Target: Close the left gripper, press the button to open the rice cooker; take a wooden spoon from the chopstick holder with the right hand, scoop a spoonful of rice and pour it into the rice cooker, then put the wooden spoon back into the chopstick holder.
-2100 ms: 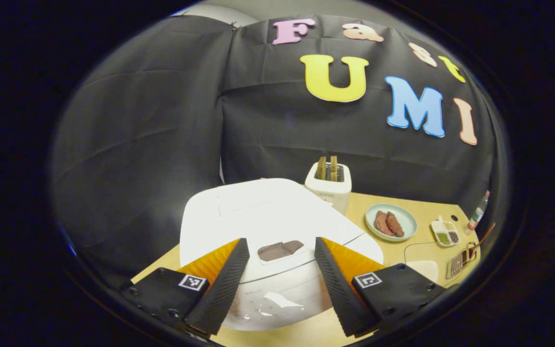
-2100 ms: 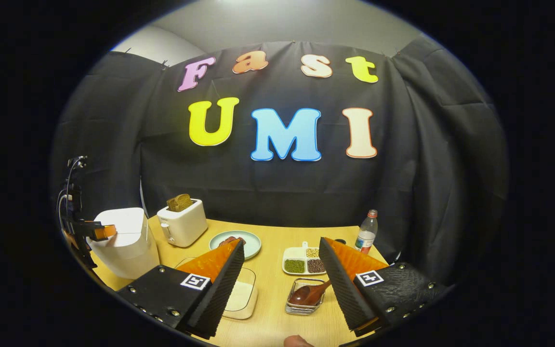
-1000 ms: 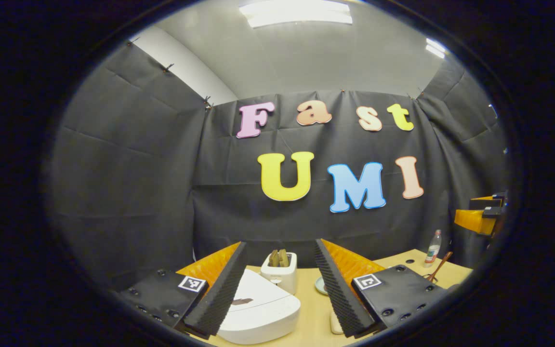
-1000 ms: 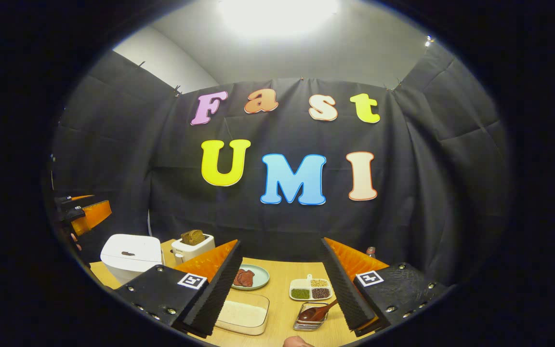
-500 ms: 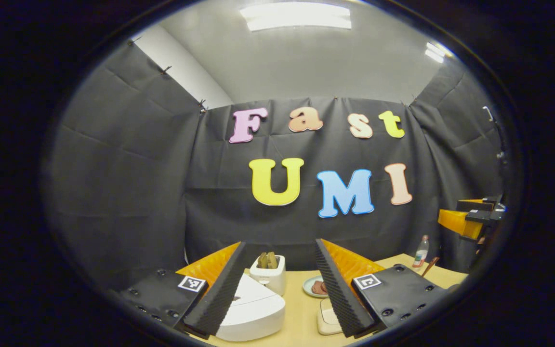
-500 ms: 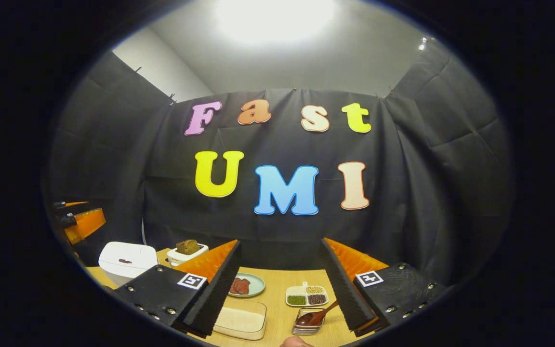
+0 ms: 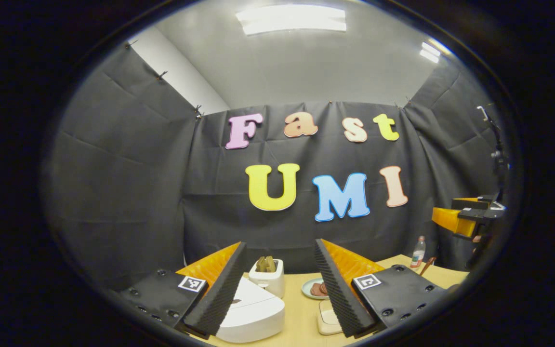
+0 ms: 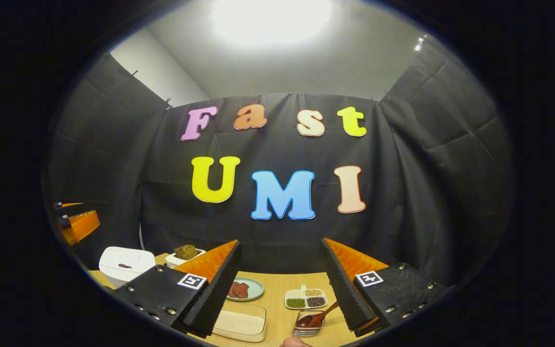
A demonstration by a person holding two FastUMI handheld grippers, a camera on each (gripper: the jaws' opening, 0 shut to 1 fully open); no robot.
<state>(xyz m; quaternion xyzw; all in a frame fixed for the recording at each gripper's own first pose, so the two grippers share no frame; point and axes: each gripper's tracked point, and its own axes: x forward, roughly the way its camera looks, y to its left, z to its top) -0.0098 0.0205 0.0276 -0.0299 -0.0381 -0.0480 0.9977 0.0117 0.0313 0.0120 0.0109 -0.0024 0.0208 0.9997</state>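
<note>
Below right gripper (image 8: 280,289), fingers wide, free air; wooden spoon (image 8: 317,317) in chopstick holder (image 8: 307,326), rice in rice container (image 8: 239,322). Left gripper (image 7: 277,286) wide above shut rice cooker (image 7: 253,313).

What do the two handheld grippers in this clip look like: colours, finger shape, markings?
Both match. The left gripper and right gripper have orange wedge-shaped fingers faced with ribbed black pads, black screw-fastened bases, and a small square black-and-white marker tag on each side.
</note>
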